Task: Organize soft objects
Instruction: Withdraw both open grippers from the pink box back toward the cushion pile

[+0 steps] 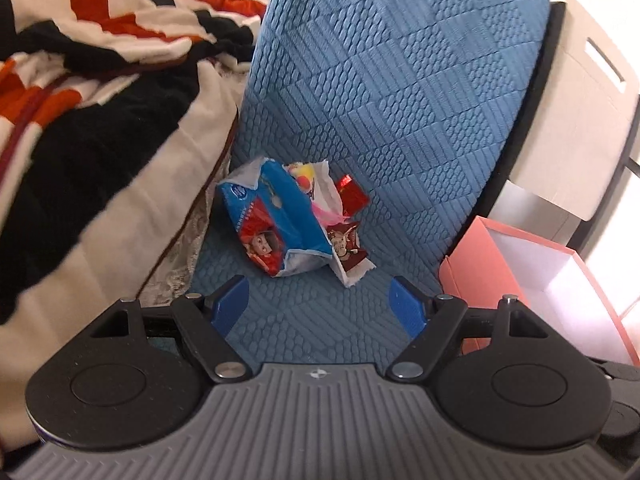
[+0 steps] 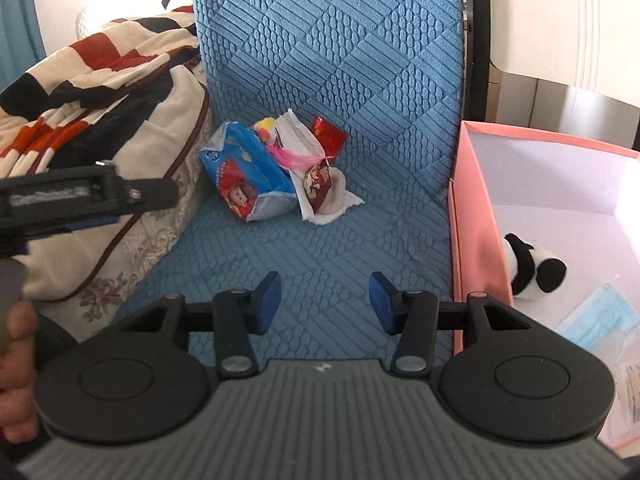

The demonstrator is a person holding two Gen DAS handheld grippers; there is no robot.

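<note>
A small heap of soft things lies on the blue quilted seat (image 1: 320, 312) (image 2: 320, 248): a blue tissue pack (image 1: 268, 224) (image 2: 244, 176), a white cloth (image 2: 332, 204), a brown snack packet (image 1: 346, 246) (image 2: 316, 182), a red packet (image 1: 352, 194) (image 2: 330, 134), and a pink feather (image 2: 298, 158). My left gripper (image 1: 320, 306) hovers open just short of the heap, nothing between its blue pads. My right gripper (image 2: 324, 300) is open and empty too, further back from the heap. The left gripper's body (image 2: 80, 196) shows at the left of the right wrist view.
A striped black, red and cream blanket (image 1: 80, 120) (image 2: 100, 92) is piled to the left of the seat. A pink box (image 1: 540, 280) (image 2: 476, 240) stands at the right, holding a panda plush (image 2: 532, 268) and a blue face mask (image 2: 600, 320). A hand (image 2: 16, 380) grips the left tool.
</note>
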